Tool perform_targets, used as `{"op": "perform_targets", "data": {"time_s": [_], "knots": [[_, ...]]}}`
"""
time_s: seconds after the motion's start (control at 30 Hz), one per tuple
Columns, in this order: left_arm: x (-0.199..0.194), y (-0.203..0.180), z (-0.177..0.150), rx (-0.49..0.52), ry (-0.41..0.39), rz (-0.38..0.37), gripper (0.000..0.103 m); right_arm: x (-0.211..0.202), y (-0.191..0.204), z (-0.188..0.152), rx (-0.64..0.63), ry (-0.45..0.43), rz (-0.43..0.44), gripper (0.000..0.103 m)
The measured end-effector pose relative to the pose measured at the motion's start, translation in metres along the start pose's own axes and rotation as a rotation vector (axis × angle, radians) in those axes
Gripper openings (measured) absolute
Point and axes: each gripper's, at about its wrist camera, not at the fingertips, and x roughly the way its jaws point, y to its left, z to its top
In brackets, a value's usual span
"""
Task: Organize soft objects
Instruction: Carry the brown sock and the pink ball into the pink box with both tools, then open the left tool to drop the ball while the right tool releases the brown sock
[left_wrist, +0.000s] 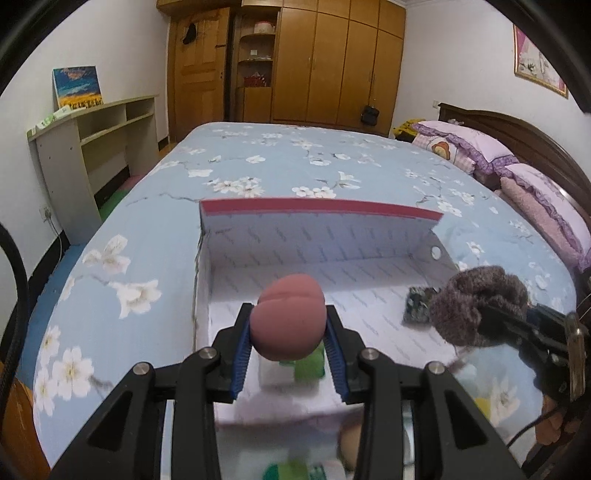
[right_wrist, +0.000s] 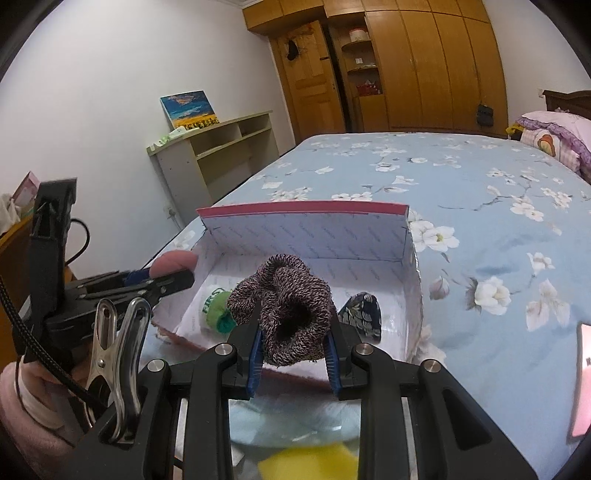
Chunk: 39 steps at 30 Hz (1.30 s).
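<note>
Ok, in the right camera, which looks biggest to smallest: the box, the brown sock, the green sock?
1. Box, clearly the biggest.
2. Brown sock, though it is nearest the camera, held in the right gripper.
3. Green sock, partly hidden, so unsure.

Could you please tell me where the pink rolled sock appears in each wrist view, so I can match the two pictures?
Left wrist view: the pink rolled sock sits at lower centre, clamped in the left gripper above the box.
Right wrist view: the same sock peeks out at mid left, beside the box's left wall, held at the tip of the left gripper.
Shared landmark: the box's red-edged raised lid.
</note>
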Motion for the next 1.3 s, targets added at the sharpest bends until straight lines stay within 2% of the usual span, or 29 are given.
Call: {"op": "perform_targets", "data": {"time_s": [0.2, 0.53, 0.63, 0.77, 0.97, 1.3], "knots": [[0.034, 0.000, 0.012, 0.023, 0.026, -0.010, 0.038, 0.023, -0.006, -0.003, 0.000, 0.037, 0.011, 0.028], [0.074, 0.009, 0.012, 0.061, 0.055, 0.041, 0.039, 0.058, -0.011, -0.009, -0.012, 0.101, 0.027, 0.028], [0.090, 0.010, 0.008, 0.111, 0.098, 0.067, 0.039, 0.074, -0.009, -0.014, -0.005, 0.145, 0.034, 0.028], [0.094, 0.005, 0.003, 0.185, 0.091, 0.095, 0.040, 0.082, -0.003, -0.015, -0.008, 0.151, 0.028, 0.028], [0.099, 0.010, 0.003, 0.184, 0.089, 0.084, 0.040, 0.087, 0.011, -0.014, -0.030, 0.174, 0.003, 0.028], [0.095, 0.005, 0.001, 0.205, 0.092, 0.085, 0.043, 0.090, 0.010, -0.016, -0.012, 0.185, 0.004, 0.030]]}}
